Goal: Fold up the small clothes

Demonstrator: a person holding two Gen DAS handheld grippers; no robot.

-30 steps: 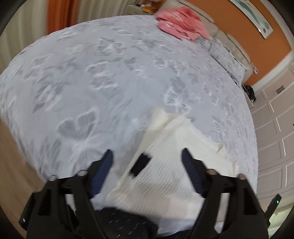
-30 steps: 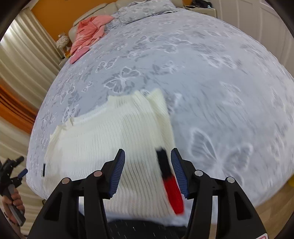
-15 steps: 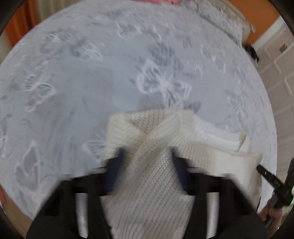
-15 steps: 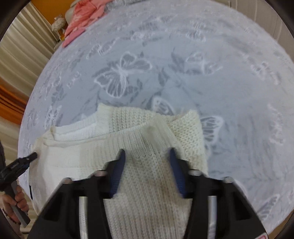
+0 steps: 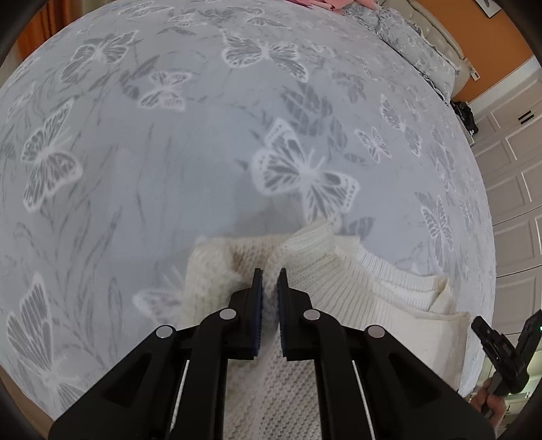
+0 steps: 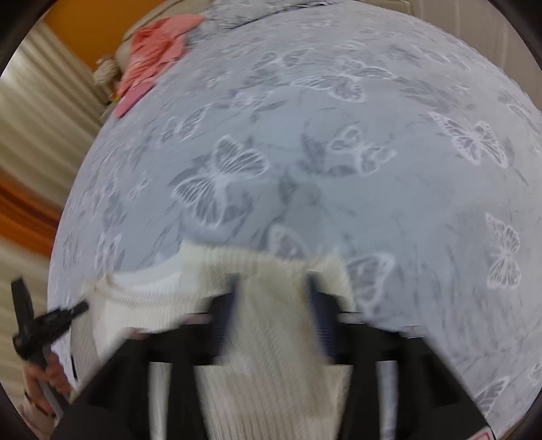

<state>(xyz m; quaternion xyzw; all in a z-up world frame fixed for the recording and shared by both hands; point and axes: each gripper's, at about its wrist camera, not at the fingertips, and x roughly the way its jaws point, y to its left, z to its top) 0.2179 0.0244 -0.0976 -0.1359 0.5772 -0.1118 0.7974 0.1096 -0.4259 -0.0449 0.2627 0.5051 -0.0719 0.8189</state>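
Pinching the cream sweater [image 5: 355, 291] shut, the left hand-held gripper [image 5: 269, 284] holds its far corner while the right hand-held gripper [image 6: 271, 298] opens astride the opposite corner.

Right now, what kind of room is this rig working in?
A bedroom, most likely: a bed under a grey butterfly bedspread, matching pillows against a padded headboard, and panelled wardrobe doors alongside.

The sweater [image 5: 366, 287] is cream knitted cloth, ribbed and rough, fuzzy at its folded edge. The bed [image 5: 169, 169] wears a smooth matt grey cloth cover printed with white butterflies. The left gripper [image 5: 269, 287] is matt black plastic, with shiny metal rivets
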